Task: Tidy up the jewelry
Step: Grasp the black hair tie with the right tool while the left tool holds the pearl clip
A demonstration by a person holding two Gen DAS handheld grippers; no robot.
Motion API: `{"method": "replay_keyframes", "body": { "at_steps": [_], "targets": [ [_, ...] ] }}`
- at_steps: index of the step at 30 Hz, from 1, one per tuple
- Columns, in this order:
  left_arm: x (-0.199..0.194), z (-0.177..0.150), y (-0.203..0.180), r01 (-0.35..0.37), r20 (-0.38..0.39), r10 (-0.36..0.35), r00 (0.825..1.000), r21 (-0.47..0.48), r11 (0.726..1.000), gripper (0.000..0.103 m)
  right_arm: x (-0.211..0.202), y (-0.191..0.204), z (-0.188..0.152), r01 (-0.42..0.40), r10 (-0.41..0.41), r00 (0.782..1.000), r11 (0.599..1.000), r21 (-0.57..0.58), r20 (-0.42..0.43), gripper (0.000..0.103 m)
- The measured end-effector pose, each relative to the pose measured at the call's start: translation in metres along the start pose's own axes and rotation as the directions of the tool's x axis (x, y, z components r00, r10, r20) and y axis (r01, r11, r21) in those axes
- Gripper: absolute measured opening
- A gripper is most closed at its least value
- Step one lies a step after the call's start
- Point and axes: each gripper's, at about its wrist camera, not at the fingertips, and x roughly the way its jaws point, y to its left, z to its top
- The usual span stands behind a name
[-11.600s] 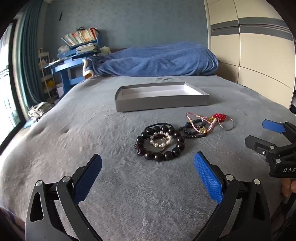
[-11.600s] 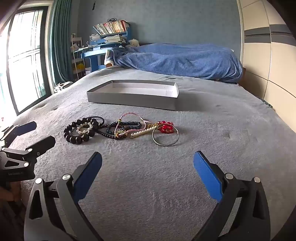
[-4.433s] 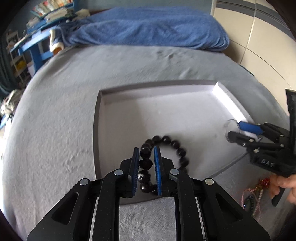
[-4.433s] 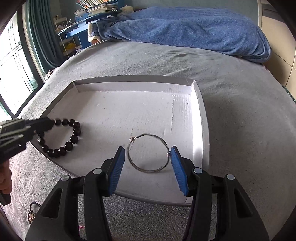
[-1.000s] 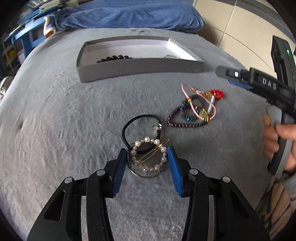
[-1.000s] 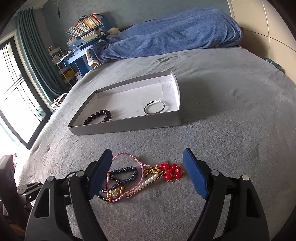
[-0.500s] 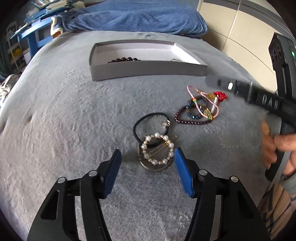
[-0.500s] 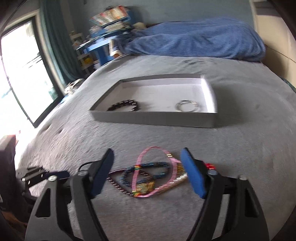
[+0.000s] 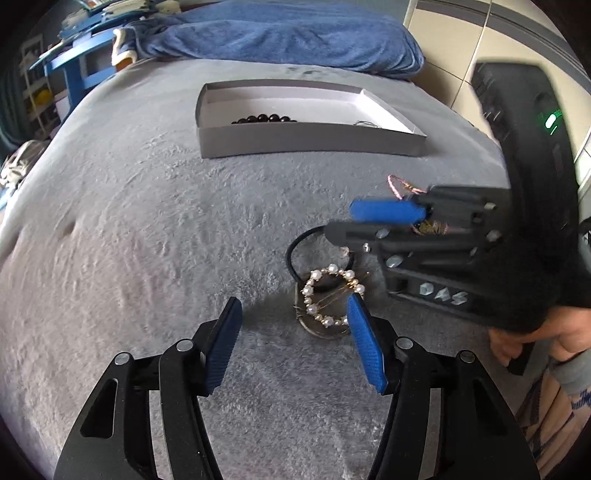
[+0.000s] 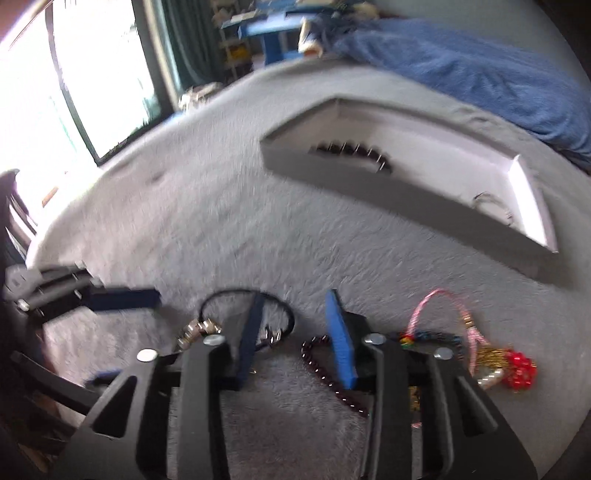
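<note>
My left gripper (image 9: 293, 347) is open and low over the grey bed cover. The pearl ring clip (image 9: 332, 295) lies just ahead, against its right finger. Behind the clip lies a black hair tie (image 9: 317, 254). My right gripper (image 10: 295, 336) reaches in from the right, jaws closing. The hair tie (image 10: 247, 295) and its small metal charm lie between its pads, which do not press on it. A dark bead strand (image 10: 325, 373) and a tangle with a pink cord (image 10: 443, 321) and red beads (image 10: 519, 369) sit to its right. The blurred left gripper (image 10: 110, 336) shows at that view's left edge.
The grey tray (image 9: 306, 144) stands further back on the bed, holding a black bead bracelet (image 9: 264, 119) and a thin silver ring (image 9: 365, 123). A blue blanket (image 9: 280, 33) lies behind it. A person's hand (image 9: 524, 332) holds the right gripper's handle.
The right gripper swung left from the tangle to the hair tie, rolled, and narrowed its jaws. The left gripper's jaws widened a little; the pearl clip now sits by its right finger.
</note>
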Motion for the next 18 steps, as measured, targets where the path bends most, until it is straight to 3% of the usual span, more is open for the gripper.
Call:
{"method": "replay_keyframes", "body": {
  "at_steps": [1,2,9,18],
  "targets": [
    [0.001,0.0,0.001,0.003,-0.002,-0.003,1.0,-0.005,1.0,0.061,0.0,0.0,-0.002,-0.007,0.007,1.0,1.0,0.001,0.009,0.015],
    [0.001,0.0,0.001,0.005,-0.001,-0.006,1.0,-0.006,1.0,0.061,-0.002,0.0,-0.002,-0.001,0.001,1.0,1.0,0.004,0.014,0.003],
    [0.001,-0.002,-0.007,0.034,0.008,-0.034,0.999,0.027,0.999,0.061,-0.034,-0.021,0.005,-0.009,-0.007,0.988,0.995,0.103,0.152,0.003],
    [0.021,0.009,-0.015,0.048,0.013,-0.048,0.999,0.052,0.998,0.062,-0.05,-0.045,0.009,-0.008,-0.032,0.978,0.982,0.19,0.205,0.003]
  ]
}}
